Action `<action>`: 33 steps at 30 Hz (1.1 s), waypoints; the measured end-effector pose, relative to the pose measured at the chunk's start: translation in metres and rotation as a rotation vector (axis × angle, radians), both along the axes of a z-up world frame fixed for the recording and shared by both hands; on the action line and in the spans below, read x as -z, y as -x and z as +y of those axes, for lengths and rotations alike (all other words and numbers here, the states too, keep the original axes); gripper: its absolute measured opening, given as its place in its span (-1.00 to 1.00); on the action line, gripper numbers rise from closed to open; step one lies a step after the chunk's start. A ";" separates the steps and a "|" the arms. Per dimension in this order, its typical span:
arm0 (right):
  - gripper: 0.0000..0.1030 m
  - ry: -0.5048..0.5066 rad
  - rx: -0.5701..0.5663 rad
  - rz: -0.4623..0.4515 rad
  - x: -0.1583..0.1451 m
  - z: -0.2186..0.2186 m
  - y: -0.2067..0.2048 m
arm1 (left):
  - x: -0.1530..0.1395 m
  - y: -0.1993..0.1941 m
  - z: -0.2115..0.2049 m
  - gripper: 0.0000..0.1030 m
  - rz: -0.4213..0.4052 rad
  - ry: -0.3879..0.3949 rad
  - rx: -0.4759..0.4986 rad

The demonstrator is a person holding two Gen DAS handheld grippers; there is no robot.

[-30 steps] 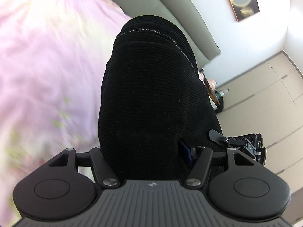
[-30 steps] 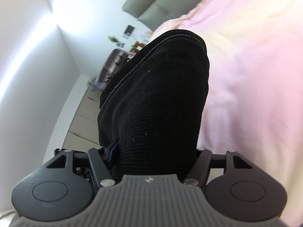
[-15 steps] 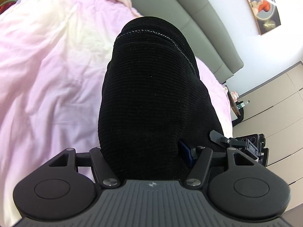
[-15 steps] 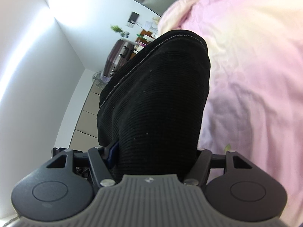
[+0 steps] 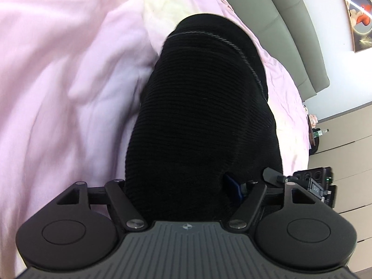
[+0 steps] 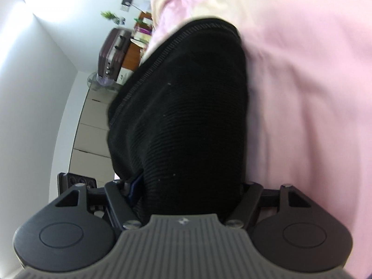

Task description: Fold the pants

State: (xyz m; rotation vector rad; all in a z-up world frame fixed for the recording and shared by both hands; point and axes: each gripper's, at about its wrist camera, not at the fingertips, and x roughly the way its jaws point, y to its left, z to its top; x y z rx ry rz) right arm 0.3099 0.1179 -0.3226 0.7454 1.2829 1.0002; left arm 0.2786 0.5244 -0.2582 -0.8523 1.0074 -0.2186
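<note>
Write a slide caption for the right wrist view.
Right gripper clamps black ribbed pants above a pink bedspread, maroon suitcase behind.

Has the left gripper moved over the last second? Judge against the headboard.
Yes. The left gripper, shut on the pants, has swung toward the bed: the headboard has slid up and right in its view.

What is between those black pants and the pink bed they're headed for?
Nothing visible. Both grippers are shut on the black pants, and only open pink bedding shows beside them. The pants hide whatever lies directly behind them.
</note>
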 end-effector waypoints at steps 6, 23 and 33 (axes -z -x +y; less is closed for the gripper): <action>0.32 -0.043 -0.038 0.030 0.008 -0.019 0.017 | -0.004 0.003 0.001 0.63 0.003 -0.039 0.015; -0.37 0.253 -0.110 -0.118 -0.004 -0.048 0.074 | -0.047 0.053 -0.041 0.66 0.047 -0.289 -0.057; -0.06 0.377 -0.110 -0.344 -0.051 -0.072 0.106 | -0.072 0.089 -0.083 0.55 0.170 -0.467 -0.040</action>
